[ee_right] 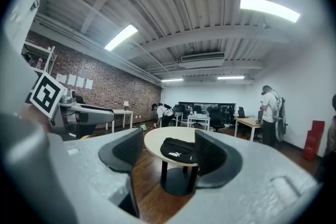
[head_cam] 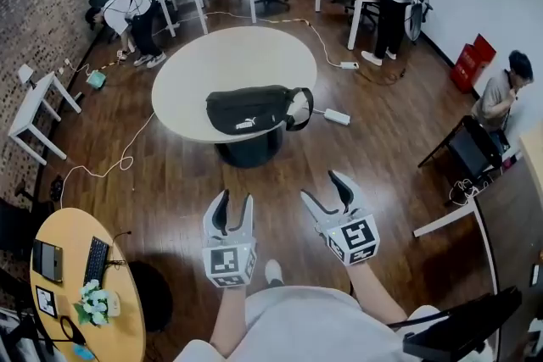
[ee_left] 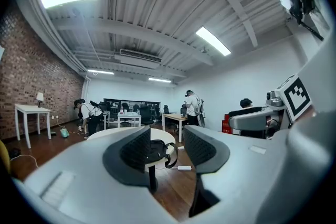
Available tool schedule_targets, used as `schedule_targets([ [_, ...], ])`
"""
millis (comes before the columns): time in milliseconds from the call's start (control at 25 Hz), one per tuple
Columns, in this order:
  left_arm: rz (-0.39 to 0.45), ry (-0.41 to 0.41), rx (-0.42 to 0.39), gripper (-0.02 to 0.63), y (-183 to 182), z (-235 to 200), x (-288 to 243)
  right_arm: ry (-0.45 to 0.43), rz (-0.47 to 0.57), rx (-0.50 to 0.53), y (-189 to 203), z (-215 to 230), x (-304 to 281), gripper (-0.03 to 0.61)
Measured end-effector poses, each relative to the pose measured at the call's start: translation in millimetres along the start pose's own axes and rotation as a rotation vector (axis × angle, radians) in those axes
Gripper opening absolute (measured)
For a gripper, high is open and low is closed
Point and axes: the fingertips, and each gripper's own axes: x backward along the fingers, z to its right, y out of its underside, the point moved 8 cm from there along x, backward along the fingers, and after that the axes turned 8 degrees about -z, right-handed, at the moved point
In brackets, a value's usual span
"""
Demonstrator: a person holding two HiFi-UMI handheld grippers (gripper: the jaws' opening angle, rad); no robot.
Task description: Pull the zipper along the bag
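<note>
**Inspector:** Where is the bag (head_cam: 254, 108)?

**Observer:** On the round bench (head_cam: 191, 64), at its near edge and a little right of centre. It lies flat, with its long axis running left to right across the person's front. A strap (head_cam: 303, 109) loops off its right end.

**Inspector:** And the grippers?

**Observer:** Both are low in front of the person, over the floor and well short of the bench. The left gripper (head_cam: 235, 203) has its jaws apart with nothing between the pads. The right gripper (head_cam: 323, 189) stands wider, also empty. Each gripper view shows the bag far off, framed in the gap and untouched.

**Inspector:** Which way does the bag lie from them?

**Observer:** Straight ahead and well apart. The left gripper lines up roughly with the bag's middle, the right with the strap end. In my judgement neither is clearly nearer, so the whole approach is yet to be made.

**Inspector:** The zipper?

**Observer:** I cannot make out its pull from here. Presumably it runs along the bag's length, so the pull would travel sideways, not away from the person.
</note>
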Motion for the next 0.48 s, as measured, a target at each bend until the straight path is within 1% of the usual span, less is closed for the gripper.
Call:
schedule_targets([
  [80, 0.01, 0.009, -0.009, 0.212, -11, -24, -32, 0.005, 0.013, 0.003, -14, 9, -35, 0.294],
  [160, -0.006, 0.02, -0.015, 0.212, -15, -40, -59, 0.002, 0.0, -0.006, -16, 15, -63, 0.288],
  [240, -0.045, 0.041, -0.006, 0.212, -13, -48, -83, -0.011, -0.06, -0.024, -5, 18, -83, 0.284],
  [320, -0.049, 0.071, -0.001, 0.212, -17, -53, -109, -0.015, -0.104, -0.046, 3, 27, -101, 0.282],
  [400, -0.036, 0.082, -0.019, 0.212, -23, -56, -141, -0.015, -0.107, -0.053, 3, 45, -123, 0.282],
  [480, -0.032, 0.071, -0.027, 0.212, -25, -63, -177, -0.013, -0.094, -0.043, 1, 71, -151, 0.281],
])
